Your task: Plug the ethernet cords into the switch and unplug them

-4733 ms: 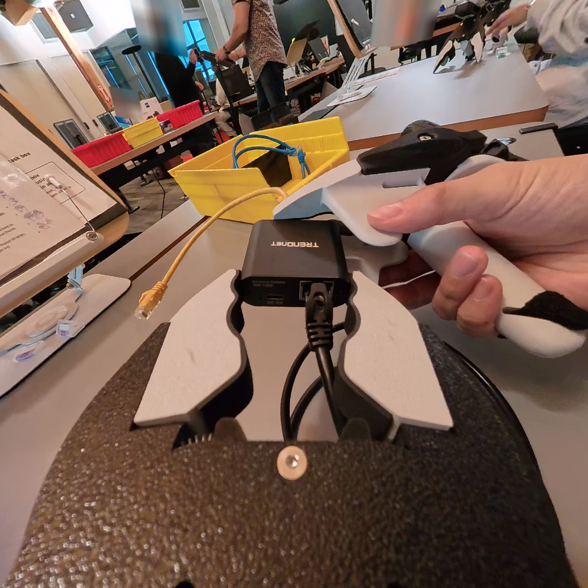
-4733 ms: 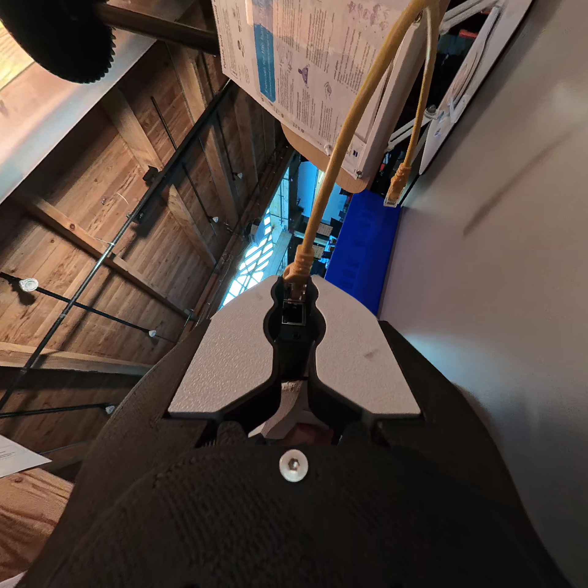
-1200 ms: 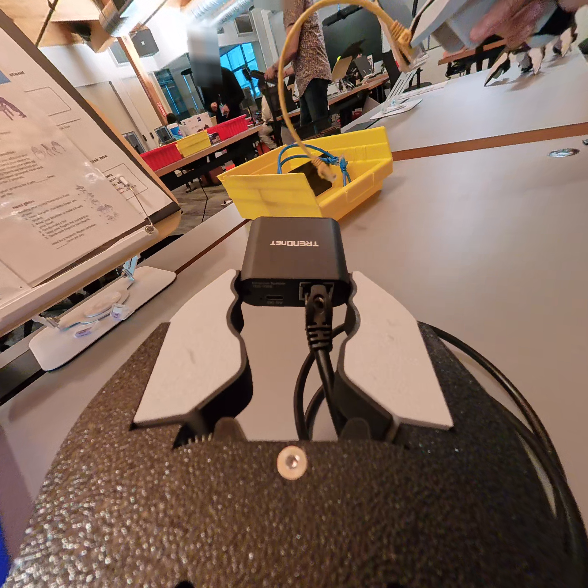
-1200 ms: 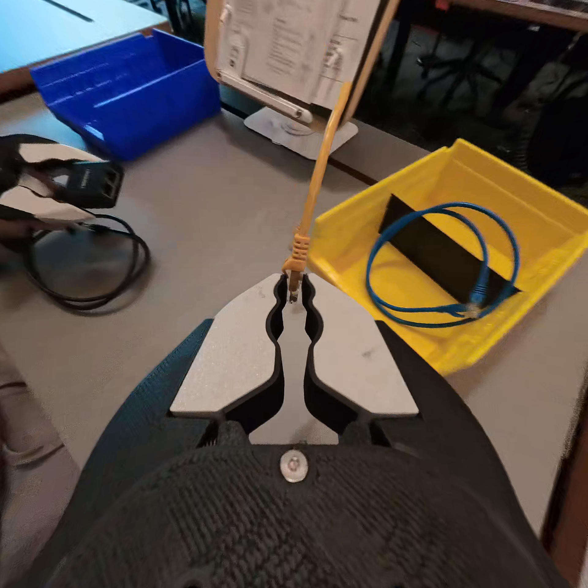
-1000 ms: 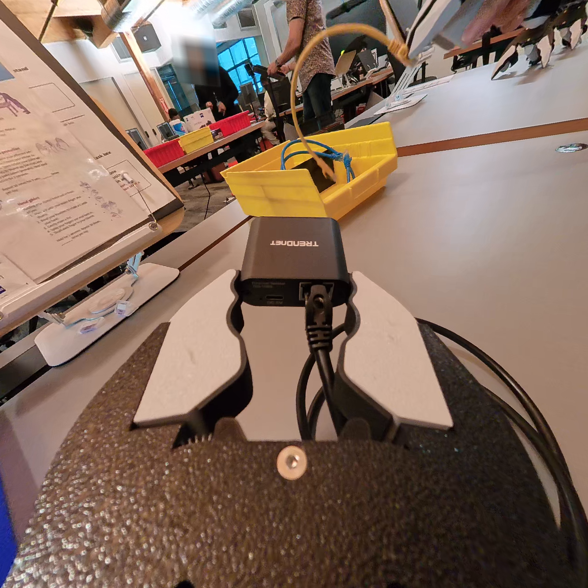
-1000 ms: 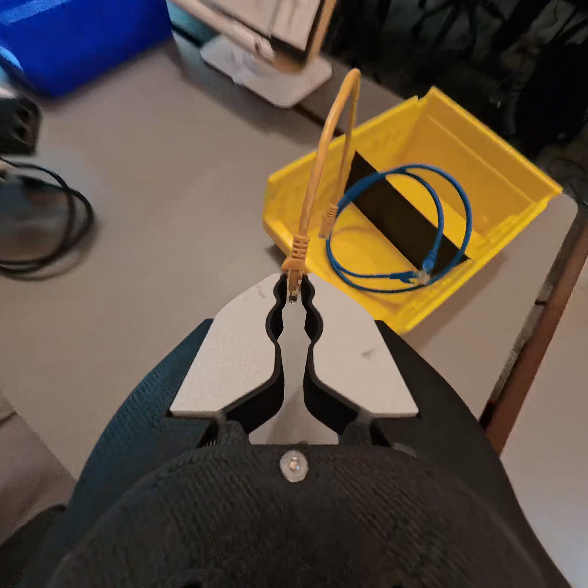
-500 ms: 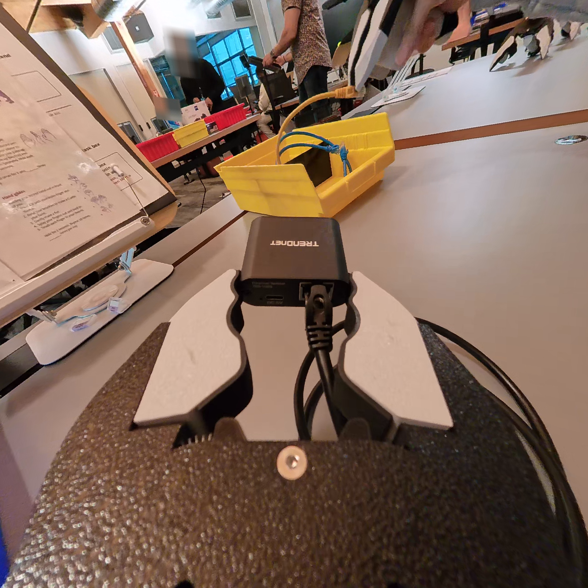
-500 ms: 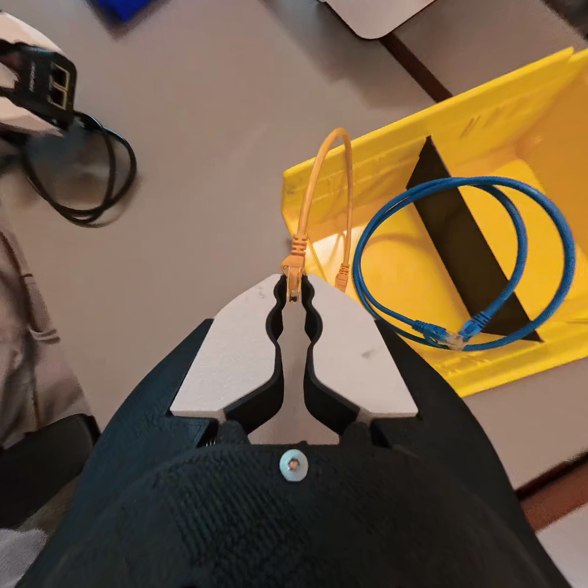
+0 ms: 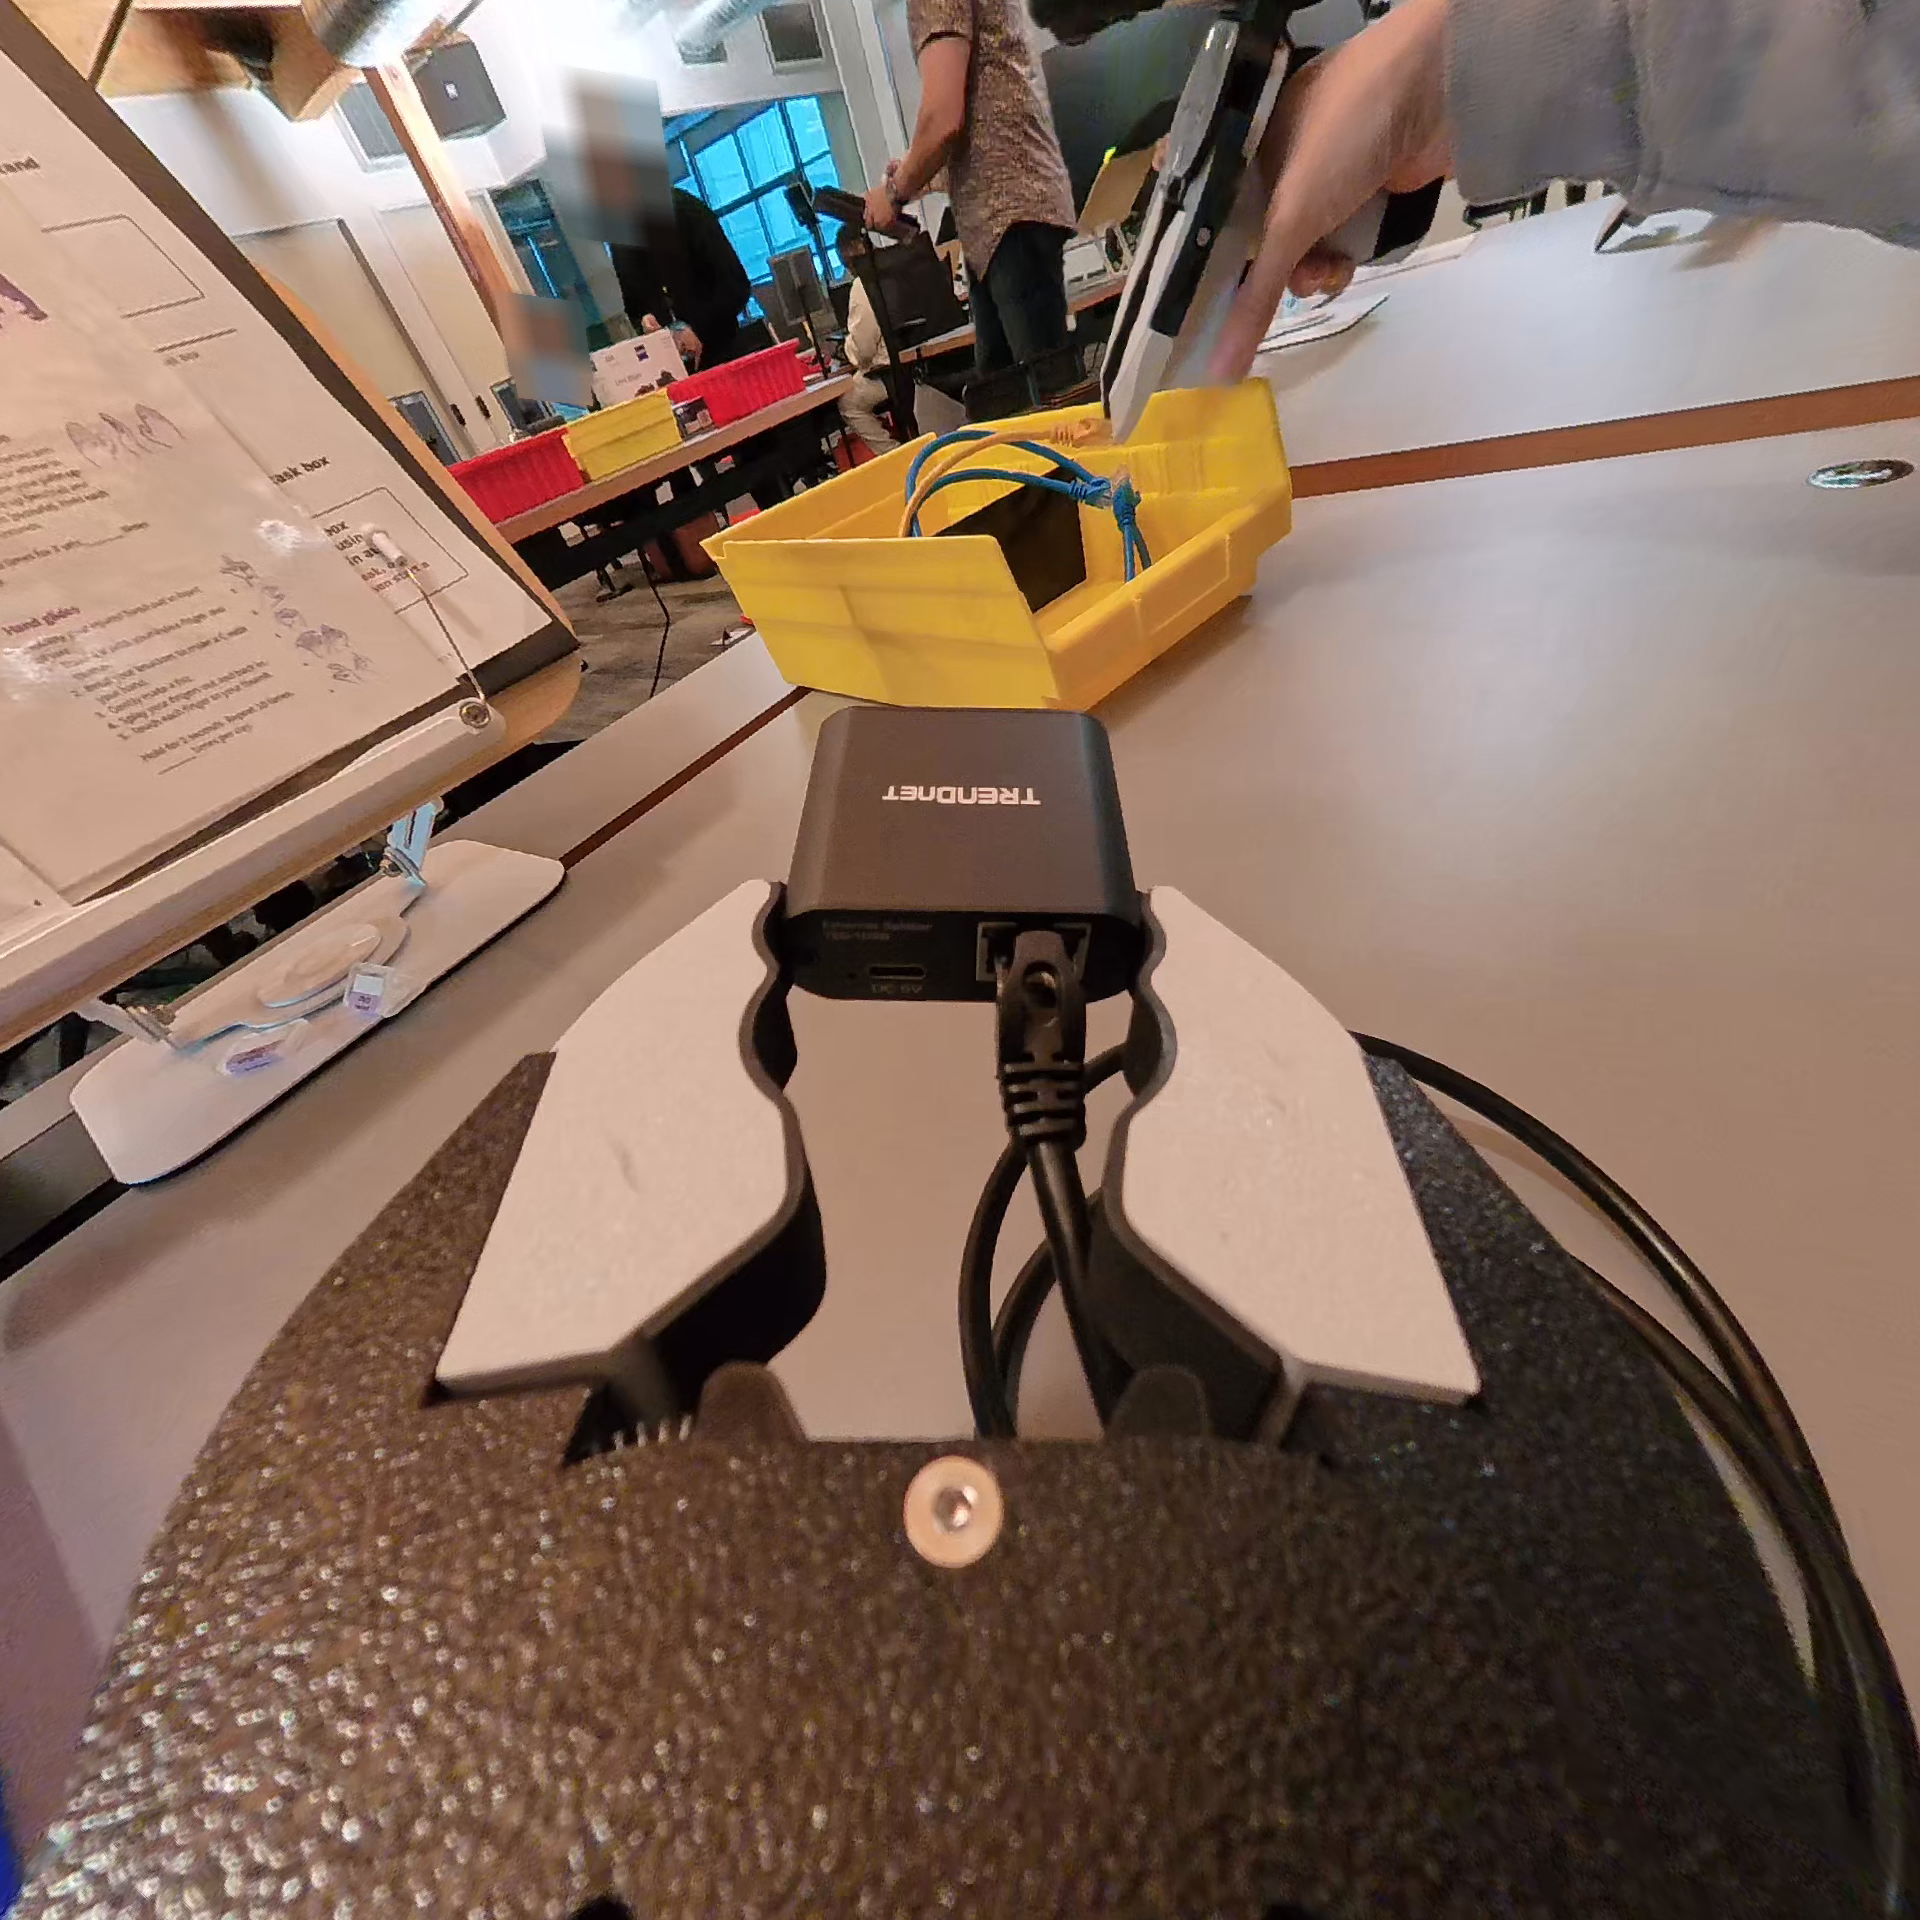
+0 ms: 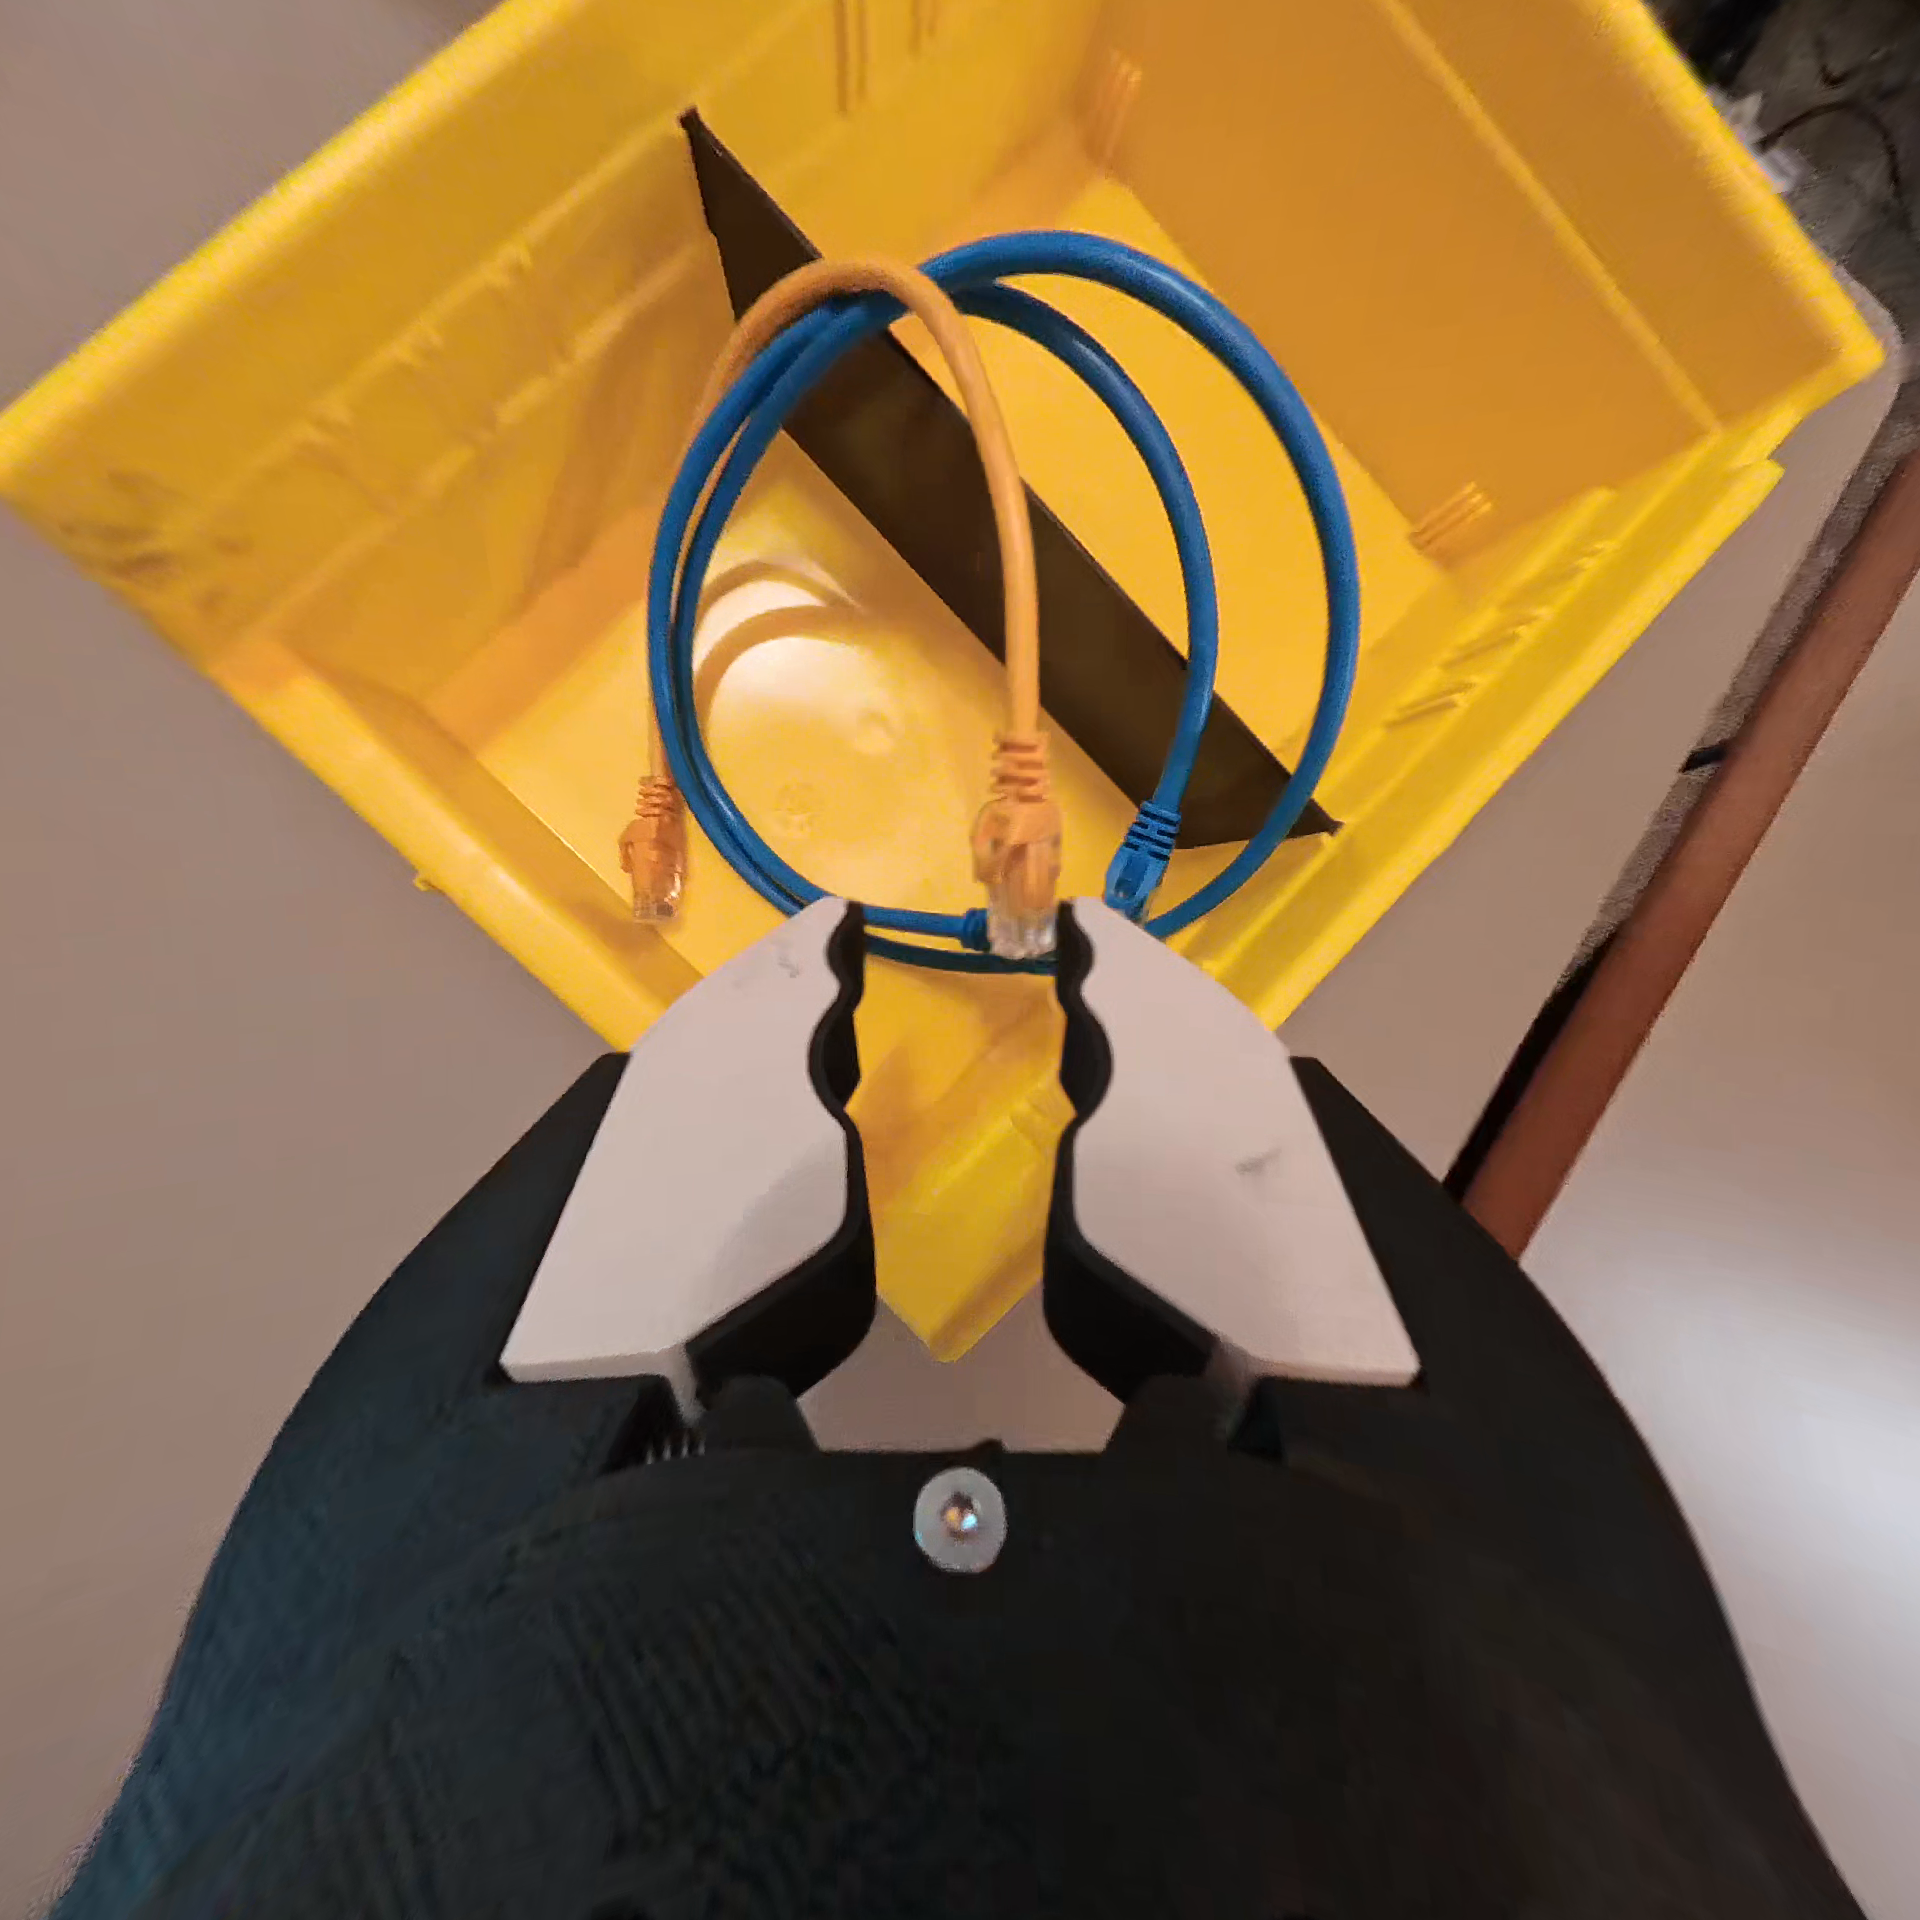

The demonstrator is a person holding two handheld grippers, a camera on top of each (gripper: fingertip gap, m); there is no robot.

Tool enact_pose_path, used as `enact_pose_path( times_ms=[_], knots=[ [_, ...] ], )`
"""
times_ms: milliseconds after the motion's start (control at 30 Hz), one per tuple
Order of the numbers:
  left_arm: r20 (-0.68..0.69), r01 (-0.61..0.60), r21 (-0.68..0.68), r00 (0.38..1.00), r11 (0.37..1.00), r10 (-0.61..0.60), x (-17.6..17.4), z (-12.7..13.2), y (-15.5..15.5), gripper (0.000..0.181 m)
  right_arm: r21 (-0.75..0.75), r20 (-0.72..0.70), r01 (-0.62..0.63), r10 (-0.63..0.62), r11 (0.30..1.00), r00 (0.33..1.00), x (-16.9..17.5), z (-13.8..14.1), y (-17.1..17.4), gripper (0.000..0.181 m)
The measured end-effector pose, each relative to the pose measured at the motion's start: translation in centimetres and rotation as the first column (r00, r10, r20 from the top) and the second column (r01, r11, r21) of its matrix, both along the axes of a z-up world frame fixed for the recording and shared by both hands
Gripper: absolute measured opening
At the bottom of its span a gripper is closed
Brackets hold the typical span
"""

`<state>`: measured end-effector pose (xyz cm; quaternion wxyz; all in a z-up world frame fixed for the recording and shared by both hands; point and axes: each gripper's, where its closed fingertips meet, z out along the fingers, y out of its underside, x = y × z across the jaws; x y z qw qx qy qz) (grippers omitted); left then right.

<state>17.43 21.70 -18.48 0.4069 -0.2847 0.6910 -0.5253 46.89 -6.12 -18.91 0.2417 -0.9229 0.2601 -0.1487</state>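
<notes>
My left gripper (image 9: 956,920) is shut on the black switch (image 9: 961,821) and holds it on the grey table. A black cord (image 9: 1039,1049) is plugged into the switch's near port. My right gripper (image 10: 961,925) is open, pointing down over the yellow bin (image 10: 312,260). The yellow ethernet cord (image 10: 977,416) hangs over the bin's black divider (image 10: 914,468). One of its plugs (image 10: 1023,852) lies loose just inside the right fingertip. A coiled blue ethernet cord (image 10: 1278,416) rests in the bin. The left wrist view shows the right gripper (image 9: 1127,384) above the bin (image 9: 935,623).
A document stand (image 9: 208,499) on a white base (image 9: 312,977) stands to the left. The black cord loops on the table at the right (image 9: 1662,1247). The table's brown edge (image 10: 1683,810) runs beside the bin. People and other tables are in the background. The tips of one gripper are about 40 cm away from the tips of the other.
My right gripper carried the yellow cord over the yellow bin, lowered it and opened, letting the plug go. My left gripper still holds the switch in place.
</notes>
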Motion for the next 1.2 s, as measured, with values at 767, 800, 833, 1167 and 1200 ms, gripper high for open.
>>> enact_pose_path(
  times_ms=[767, 800, 833, 1167, 1200],
  knots=[
    [0.147, -0.041, 0.081, 0.989, 0.996, 0.029, -1.3, 4.1, -1.6, 0.061, 0.926, -0.356, 0.247, 0.444, 0.285, 0.822, -31.0, 5.6, 26.0, 0.061],
    [0.165, -0.055, 0.082, 0.986, 0.995, 0.041, -1.3, 4.3, -1.6, 0.061, 0.928, -0.357, 0.255, 0.456, 0.271, 0.815, -31.1, 5.8, 26.1, 0.043],
    [0.172, -0.064, 0.071, 0.984, 0.995, 0.051, -1.3, 4.5, -1.6, 0.061, 0.934, -0.348, 0.257, 0.468, 0.248, 0.813, -31.1, 6.0, 26.1, 0.026],
    [-0.118, 0.230, -0.196, 0.960, 0.953, -0.255, -3.9, 5.3, -2.6, 0.073, 0.884, -0.192, -0.186, 0.698, 0.428, 0.690, -32.9, 7.2, 24.0, 0.024],
    [-0.137, 0.261, -0.269, 0.942, 0.927, -0.305, -4.5, 6.0, -2.6, 0.070, 0.837, -0.187, -0.286, 0.735, 0.466, 0.651, -33.6, 7.0, 23.8, 0.024]
  ],
)
